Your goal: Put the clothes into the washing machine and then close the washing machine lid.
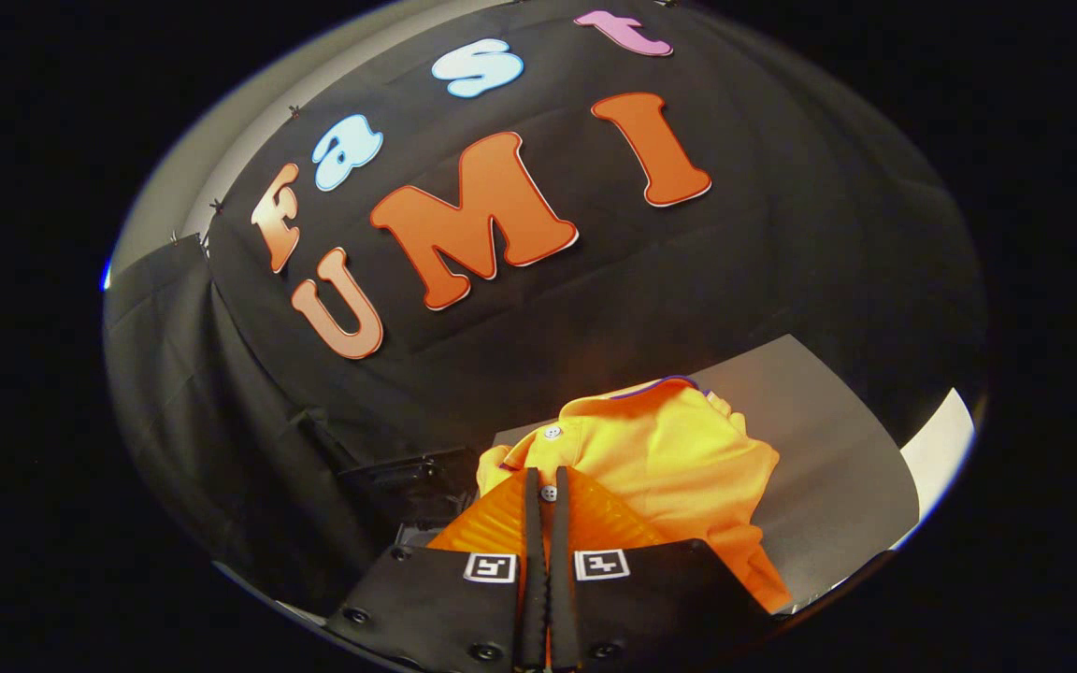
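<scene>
**Orange shirt in my grip, held up over the table**

My gripper (546, 486) is pressed nearly closed, and a fold of the orange shirt (669, 458) is pinched between my two fingers, right by the button placket; one small button sits just at my fingertips and another a little beyond them. The rest of the shirt bunches ahead of my fingers and drapes down past my right finger, hanging over the grey table (819, 449). I cannot tell whether its lowest folds touch the tabletop or hang free. A dark boxy thing (408, 481) sits off my left finger near the table's far edge; I cannot tell whether it is the washing machine.

I judge the shirt to be light and very soft, so weight is no trouble, but it will swing, sag and trail behind wherever I carry it. The cloth looks smooth, so a thin pinch could slip. The placket, where the fabric is doubled and stitched, seems a good place to hold it, thicker and less likely to slide out. Loose parts may catch on the machine's opening, so I expect to lower the shirt well inside before letting go. The lid waits until after that.
</scene>
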Motion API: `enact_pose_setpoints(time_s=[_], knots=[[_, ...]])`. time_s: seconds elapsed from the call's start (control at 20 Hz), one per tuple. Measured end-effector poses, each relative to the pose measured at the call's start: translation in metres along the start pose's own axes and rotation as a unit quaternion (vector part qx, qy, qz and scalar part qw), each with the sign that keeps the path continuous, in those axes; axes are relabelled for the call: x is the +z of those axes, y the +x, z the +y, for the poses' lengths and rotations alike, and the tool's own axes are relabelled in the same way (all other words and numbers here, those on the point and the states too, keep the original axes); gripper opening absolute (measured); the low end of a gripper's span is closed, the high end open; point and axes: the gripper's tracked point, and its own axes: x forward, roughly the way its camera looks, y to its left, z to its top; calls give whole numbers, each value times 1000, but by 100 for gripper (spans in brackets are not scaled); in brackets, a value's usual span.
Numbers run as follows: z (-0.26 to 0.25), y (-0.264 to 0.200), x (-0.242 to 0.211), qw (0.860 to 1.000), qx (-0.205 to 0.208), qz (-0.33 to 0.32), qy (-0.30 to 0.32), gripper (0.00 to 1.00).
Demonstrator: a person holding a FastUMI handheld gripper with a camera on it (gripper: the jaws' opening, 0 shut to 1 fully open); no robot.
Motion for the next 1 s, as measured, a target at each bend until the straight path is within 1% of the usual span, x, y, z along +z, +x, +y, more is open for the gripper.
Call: enact_pose_setpoints(time_s=[0.25, 0.45, 0.6, 0.75, 1.0], knots=[[66, -13, 10, 999, 19, -30, 3, 9], [126, -14, -1, 998, 41, -38, -2, 9], [173, -11, -16, 997, 67, -32, -8, 9], [215, 5, -38, 996, 87, -16, -21, 9], [270, 51, -92, 992, 118, 32, -36, 9]])
